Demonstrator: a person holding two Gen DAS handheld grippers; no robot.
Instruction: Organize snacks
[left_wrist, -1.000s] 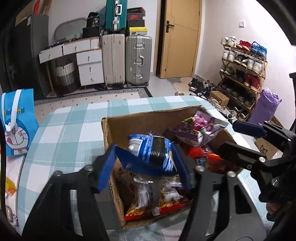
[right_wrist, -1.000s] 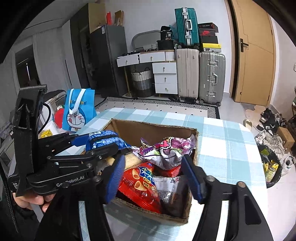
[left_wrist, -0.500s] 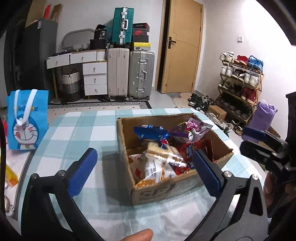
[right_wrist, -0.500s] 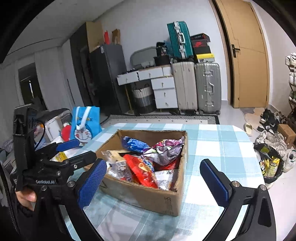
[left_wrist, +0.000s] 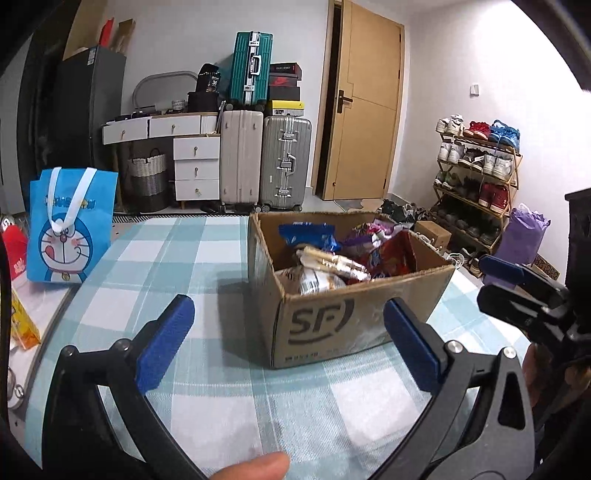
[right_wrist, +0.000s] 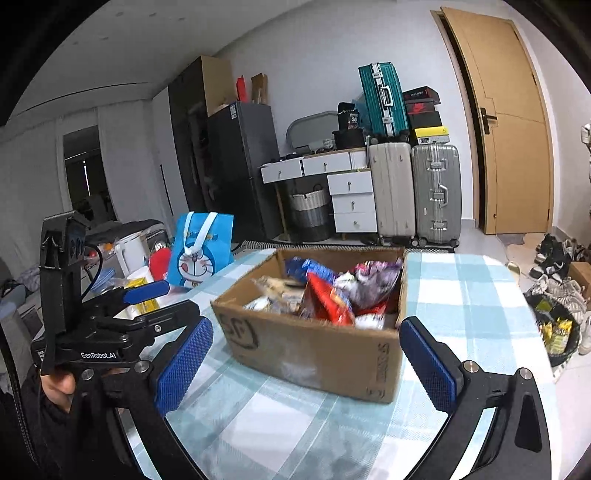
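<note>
- Now drawn back from the cardboard box (left_wrist: 354, 317), both sets of tongs, where a second ago sat right over its open top.
- Stood on the checked tablecloth (left_wrist: 177, 258), that box, between and beyond the blue pads of each tool, touching neither.
- Spread wide and empty, the left gripper (left_wrist: 288, 332); a second earlier pinched a blue packet (left_wrist: 308, 233), since let go and seen lying inside the box at its far-left corner.
- Spread wide too, the right gripper (right_wrist: 306, 363), holding nothing, low in front of the box's near corner.
- Heaped in the box with the blue packet: a red bag (right_wrist: 327, 299), a purple bag (left_wrist: 373, 236) and a clear pack of biscuit sticks (left_wrist: 332, 262).
- Judged from that: one more snack stowed, no loose snack seen on the cloth near the tongs, so the sorting looked close to done.
- Left off to the side, well apart from the box, a blue cartoon tote (left_wrist: 70, 225).
</note>
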